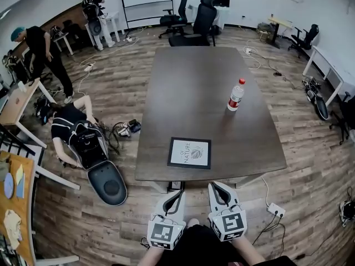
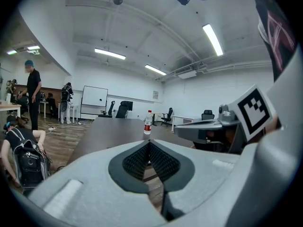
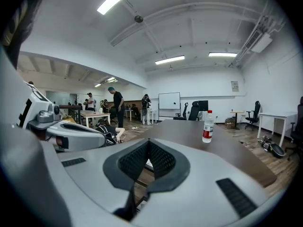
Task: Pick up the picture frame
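A black picture frame (image 1: 189,153) with a white print lies flat near the front edge of the dark table (image 1: 199,87). My left gripper (image 1: 178,195) and right gripper (image 1: 215,188) hover side by side just short of that edge, below the frame, both shut with nothing between the jaws. In the left gripper view the left gripper (image 2: 149,144) points level over the tabletop (image 2: 113,129); the frame is hidden behind its jaws. In the right gripper view a sliver of the frame (image 3: 148,164) shows between the tips of the right gripper (image 3: 148,144).
A water bottle (image 1: 236,95) with a red cap stands mid-table on the right, also the bottle (image 2: 147,122) and the bottle (image 3: 207,126). A person (image 1: 75,132) crouches by an overturned chair (image 1: 106,183) on the left floor. A power strip (image 1: 275,209) lies on the floor at right.
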